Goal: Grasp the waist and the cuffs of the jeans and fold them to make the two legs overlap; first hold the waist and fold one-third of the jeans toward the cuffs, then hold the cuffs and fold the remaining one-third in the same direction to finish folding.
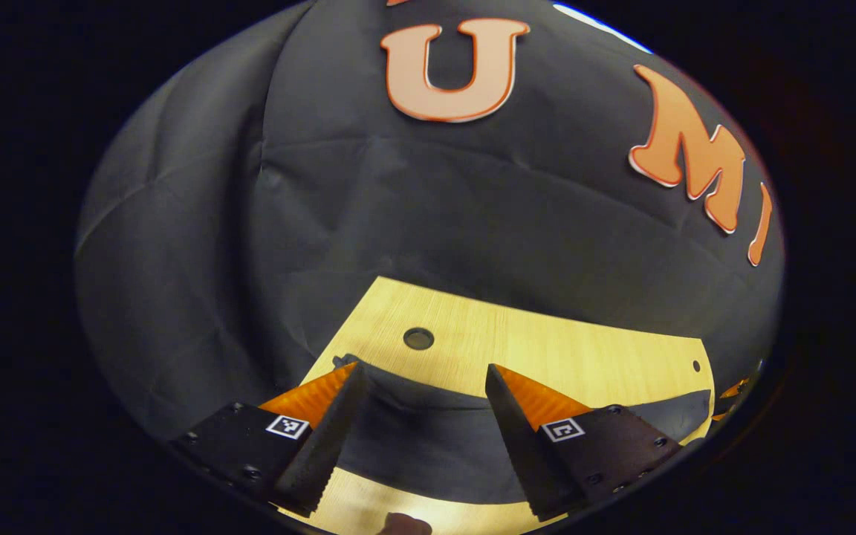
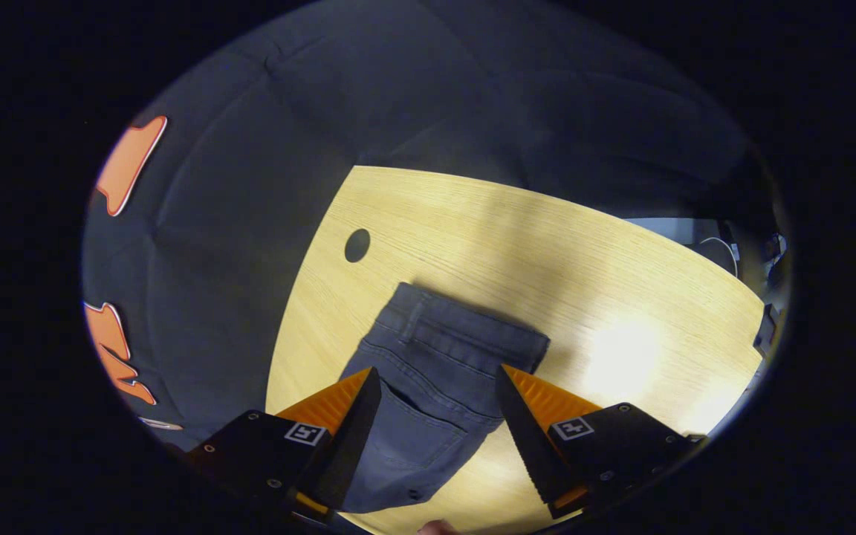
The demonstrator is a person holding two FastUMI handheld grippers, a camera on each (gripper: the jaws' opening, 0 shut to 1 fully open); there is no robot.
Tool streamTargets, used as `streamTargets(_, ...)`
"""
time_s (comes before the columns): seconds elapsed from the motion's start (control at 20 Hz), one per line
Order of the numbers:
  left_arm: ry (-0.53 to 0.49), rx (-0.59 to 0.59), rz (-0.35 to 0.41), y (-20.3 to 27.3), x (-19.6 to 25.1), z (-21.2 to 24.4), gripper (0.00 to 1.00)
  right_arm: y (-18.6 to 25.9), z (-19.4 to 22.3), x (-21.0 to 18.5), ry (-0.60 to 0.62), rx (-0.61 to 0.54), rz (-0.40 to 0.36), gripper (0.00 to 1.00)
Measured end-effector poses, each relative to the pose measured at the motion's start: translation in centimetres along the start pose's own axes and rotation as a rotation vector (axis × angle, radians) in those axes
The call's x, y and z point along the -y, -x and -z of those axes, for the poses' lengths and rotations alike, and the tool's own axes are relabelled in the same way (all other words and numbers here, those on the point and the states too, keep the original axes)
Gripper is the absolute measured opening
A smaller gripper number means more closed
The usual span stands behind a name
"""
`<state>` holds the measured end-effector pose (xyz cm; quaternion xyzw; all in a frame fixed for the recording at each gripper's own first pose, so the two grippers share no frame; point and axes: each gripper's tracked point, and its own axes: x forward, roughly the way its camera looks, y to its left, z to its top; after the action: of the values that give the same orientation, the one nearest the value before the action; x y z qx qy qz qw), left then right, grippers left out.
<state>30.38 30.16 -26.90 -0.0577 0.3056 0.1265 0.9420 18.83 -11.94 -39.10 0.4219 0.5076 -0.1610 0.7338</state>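
Right gripper view: fingers [image 2: 517, 423] wide apart above jeans [image 2: 443, 364], seemingly untouching.

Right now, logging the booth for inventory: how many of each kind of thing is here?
Jeans: 1
Wooden table: 1
Tongs: 2, left and right, both open above the jeans
Total: 4

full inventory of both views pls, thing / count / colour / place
jeans: 1, dark grey, flat on the table, waistband at the far end, back pocket between the right tongs' fingers
table: 1, light wood, under the jeans
hole: 1, dark, in the table beyond the waistband
cloth wall: 1, black, behind the table
left tongs: 1, black and orange, open above dark fabric
right tongs: 1, black and orange, open above the jeans
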Motion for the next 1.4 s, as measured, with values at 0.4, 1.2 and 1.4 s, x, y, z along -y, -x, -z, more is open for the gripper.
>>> streamTargets(0.4,-0.102,0.273,0.037,9.5,2.8,-4.4,0.97,-2.8,2.6,2.6,0.068,-0.023,0.071,0.98)
streamTargets(1.2,-0.154,0.295,0.093,19.6,10.8,0.4,0.94,-4.2,3.2,-0.2,0.063,0.023,0.016,0.22)
streamTargets(1.4,-0.171,0.314,0.107,20.8,11.6,1.1,0.94,-1.3,2.9,-1.9,0.064,0.073,-0.041,0.21)
